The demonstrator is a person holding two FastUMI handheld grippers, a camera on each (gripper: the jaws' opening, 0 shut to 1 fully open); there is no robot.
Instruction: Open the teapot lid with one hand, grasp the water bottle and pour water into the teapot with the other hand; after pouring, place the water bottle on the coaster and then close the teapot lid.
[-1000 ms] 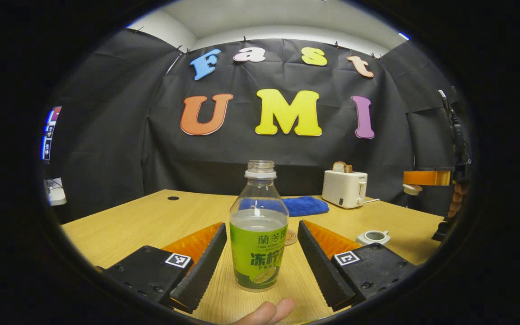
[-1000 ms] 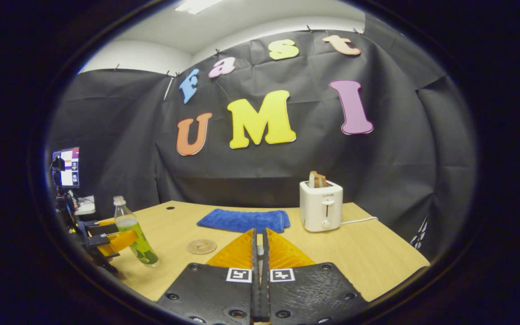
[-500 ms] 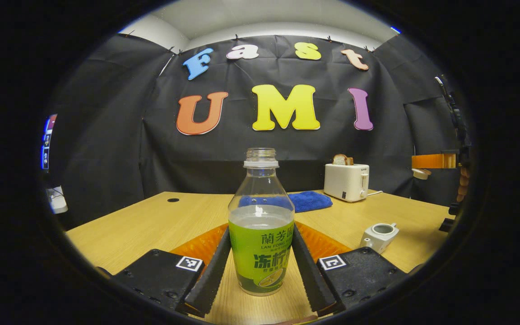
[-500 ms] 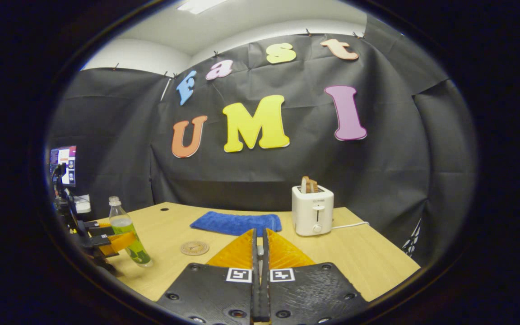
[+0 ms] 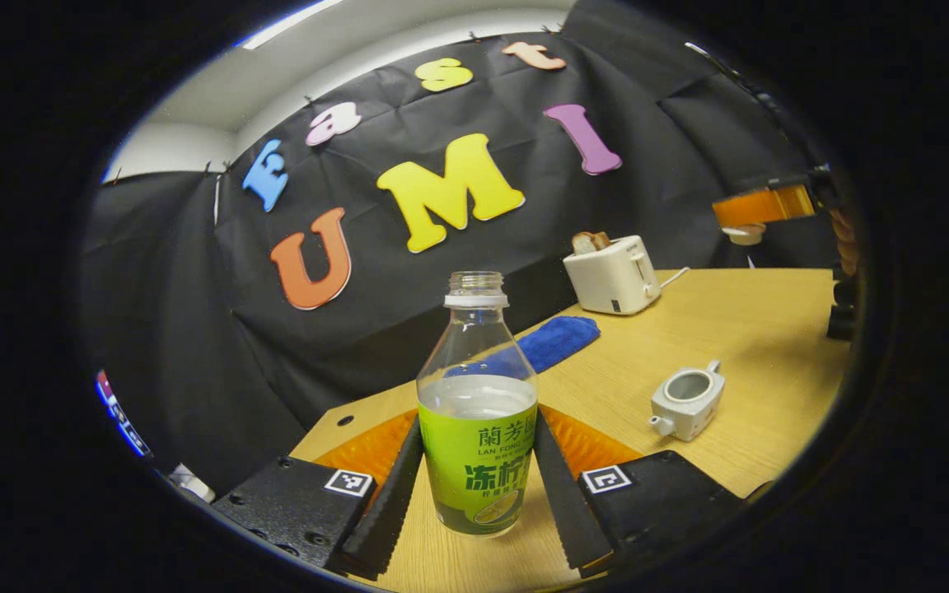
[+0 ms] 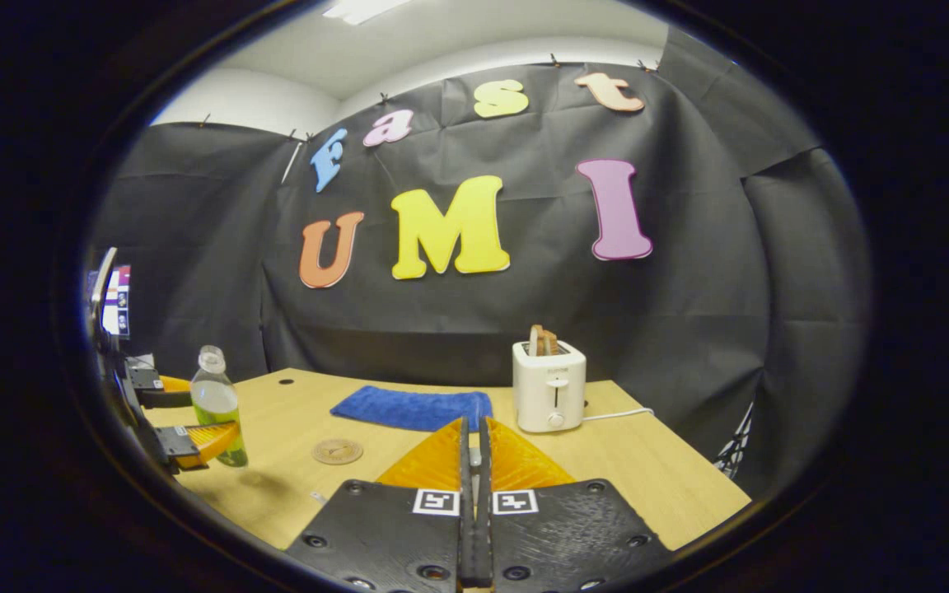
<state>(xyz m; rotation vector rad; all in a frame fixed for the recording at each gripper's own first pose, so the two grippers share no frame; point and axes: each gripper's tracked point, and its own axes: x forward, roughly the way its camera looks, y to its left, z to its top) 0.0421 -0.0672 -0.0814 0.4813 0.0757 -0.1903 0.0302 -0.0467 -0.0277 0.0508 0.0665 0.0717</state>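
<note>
- Left gripper view: the left gripper (image 5: 474,486) is closed onto the water bottle (image 5: 477,412), one finger pressing each side of its labelled lower body. That low hold leaves the uncapped neck free, which suits pouring.
- The bottle sits upright between the fingers while the counter (image 5: 754,329) slopes across the view, so I judge the bottle is lifted and being carried.
- Ahead and to the right of this gripper stands the teapot (image 5: 686,403), its mouth open and no lid on it. Farther off are a blue cloth (image 5: 557,342) and a toaster (image 5: 613,276).
- Right gripper view: the right gripper (image 6: 474,461) has its fingers nearly together; whether they pinch anything I cannot tell.
- Ahead to its left the coaster (image 6: 338,450) lies bare on the counter, ready for the bottle; the bottle hangs farther left, clear of the counter.
</note>
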